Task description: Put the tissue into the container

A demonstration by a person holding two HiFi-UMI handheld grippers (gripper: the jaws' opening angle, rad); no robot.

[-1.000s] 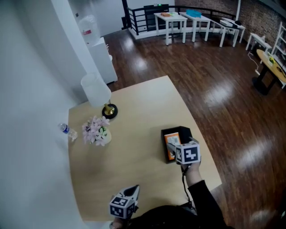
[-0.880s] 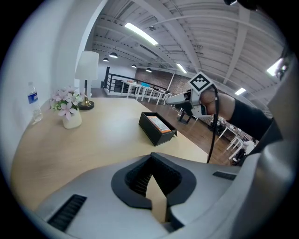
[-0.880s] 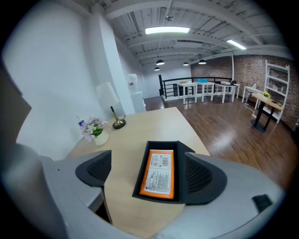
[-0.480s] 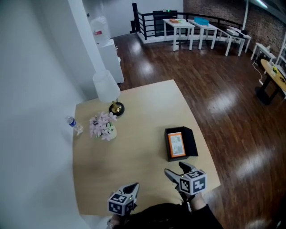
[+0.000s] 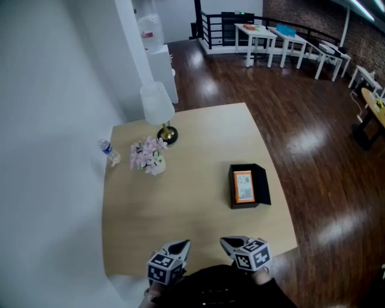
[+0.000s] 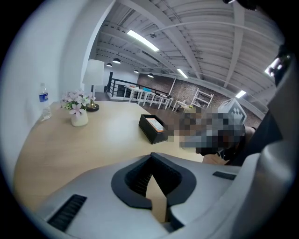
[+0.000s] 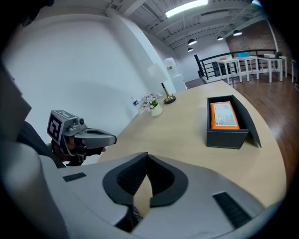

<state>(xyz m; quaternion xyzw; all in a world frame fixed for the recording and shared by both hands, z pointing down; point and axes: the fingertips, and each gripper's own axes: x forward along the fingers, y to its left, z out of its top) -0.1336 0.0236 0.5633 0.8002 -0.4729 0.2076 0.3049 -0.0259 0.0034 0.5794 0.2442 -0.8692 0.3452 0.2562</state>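
Tissue pack (image 5: 243, 186), orange label, print too small to be read: laid flat inside the black container (image 5: 243, 204), at 3 o'clock on the table (image 5: 192, 162). Left gripper (image 5: 182, 245) and right gripper (image 5: 225, 242) are held at the 6 o'clock edge, tilted down. Both are closed and empty. The right jaws have just been closing on nothing.

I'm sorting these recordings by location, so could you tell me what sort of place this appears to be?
Probably a loft-style office or studio: a brick wall, white tables behind a black railing, and a water dispenser against the white wall.
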